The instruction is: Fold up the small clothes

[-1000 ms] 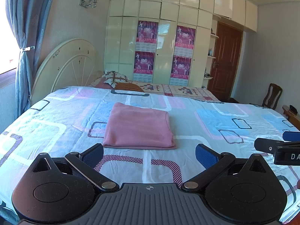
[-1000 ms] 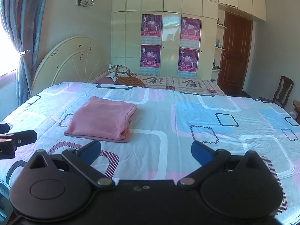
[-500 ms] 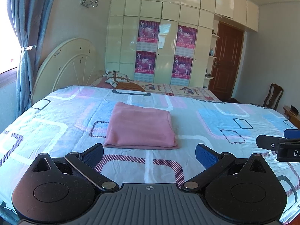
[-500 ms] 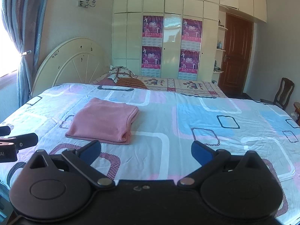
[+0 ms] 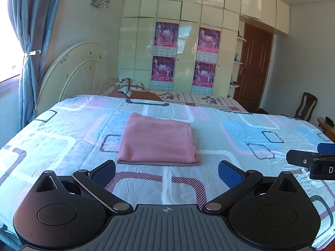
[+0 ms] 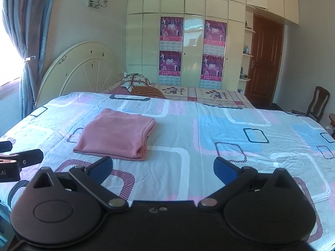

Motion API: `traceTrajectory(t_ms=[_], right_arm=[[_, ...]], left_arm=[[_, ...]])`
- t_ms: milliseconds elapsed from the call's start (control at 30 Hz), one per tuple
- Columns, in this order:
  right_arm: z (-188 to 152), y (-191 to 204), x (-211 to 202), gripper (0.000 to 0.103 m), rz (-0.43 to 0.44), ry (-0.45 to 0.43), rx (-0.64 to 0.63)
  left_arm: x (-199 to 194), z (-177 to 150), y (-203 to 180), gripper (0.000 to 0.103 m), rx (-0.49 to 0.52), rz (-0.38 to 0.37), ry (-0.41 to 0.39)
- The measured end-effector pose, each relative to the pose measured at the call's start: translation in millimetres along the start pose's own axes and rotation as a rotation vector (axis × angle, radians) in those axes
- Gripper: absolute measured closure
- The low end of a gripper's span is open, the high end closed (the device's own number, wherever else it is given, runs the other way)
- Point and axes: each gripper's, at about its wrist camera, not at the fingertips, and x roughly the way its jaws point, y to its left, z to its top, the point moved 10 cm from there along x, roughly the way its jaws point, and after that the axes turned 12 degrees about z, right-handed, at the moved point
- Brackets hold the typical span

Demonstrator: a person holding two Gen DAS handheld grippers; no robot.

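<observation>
The pink garment [image 5: 157,140] lies folded into a flat rectangle on the patterned bed sheet [image 5: 240,138], left of the bed's middle and nearer the headboard [image 5: 79,67] side. The left tongs [image 5: 166,172] hang spread and empty just near of it; the right tongs [image 6: 163,170] hang likewise, further right. Both seem held back because the fold looks finished.

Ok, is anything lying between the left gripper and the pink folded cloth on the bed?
Nothing visible. Only bare patterned bedsheet lies between the open left gripper and the pink folded cloth; the right gripper sits off to the side.
</observation>
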Motion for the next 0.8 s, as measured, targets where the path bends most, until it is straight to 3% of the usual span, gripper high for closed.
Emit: traceTrajectory(t_ms=[800], right_arm=[[-0.7, -1.6, 2.5, 0.0, 0.002, -0.005, 0.001]], left_arm=[[-1.9, 3.1, -3.8, 0.0, 0.012, 0.001, -0.014]])
